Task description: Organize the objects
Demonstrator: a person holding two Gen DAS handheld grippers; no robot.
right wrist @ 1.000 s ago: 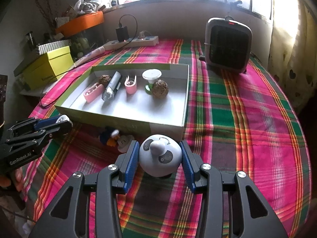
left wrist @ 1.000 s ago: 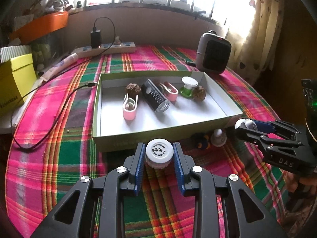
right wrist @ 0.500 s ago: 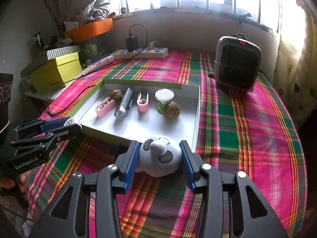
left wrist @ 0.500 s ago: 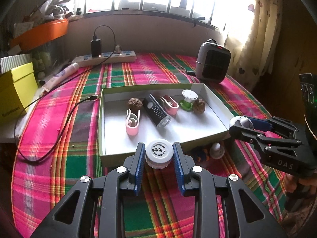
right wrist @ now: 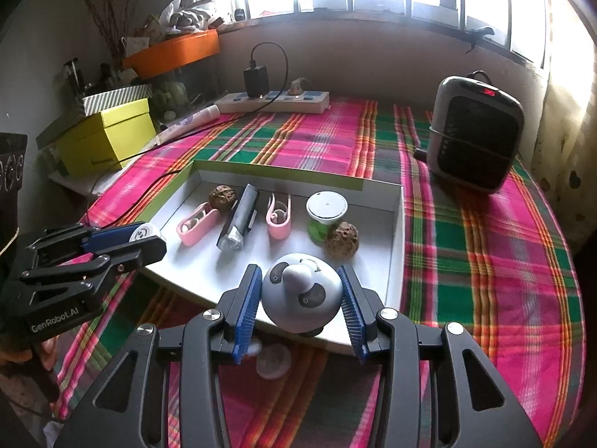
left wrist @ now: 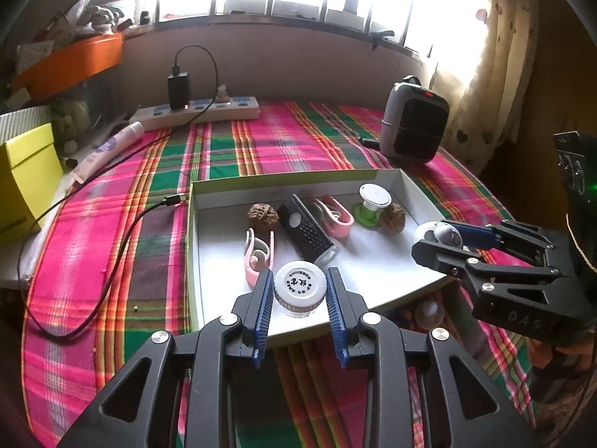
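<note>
Tray (left wrist: 421,194) space is seen just ahead of and below both loads: the jar (left wrist: 300,291) is clamped upright in the left gripper (left wrist: 300,298) at lower centre over the near edge, while the round toy (right wrist: 302,293) is gripped by the right gripper (right wrist: 300,298) likewise.

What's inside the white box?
In the white box: two walnuts, two pink clips, a black gadget and a green white-capped thing. The claws' jar and panda toy hide some floor.
</note>
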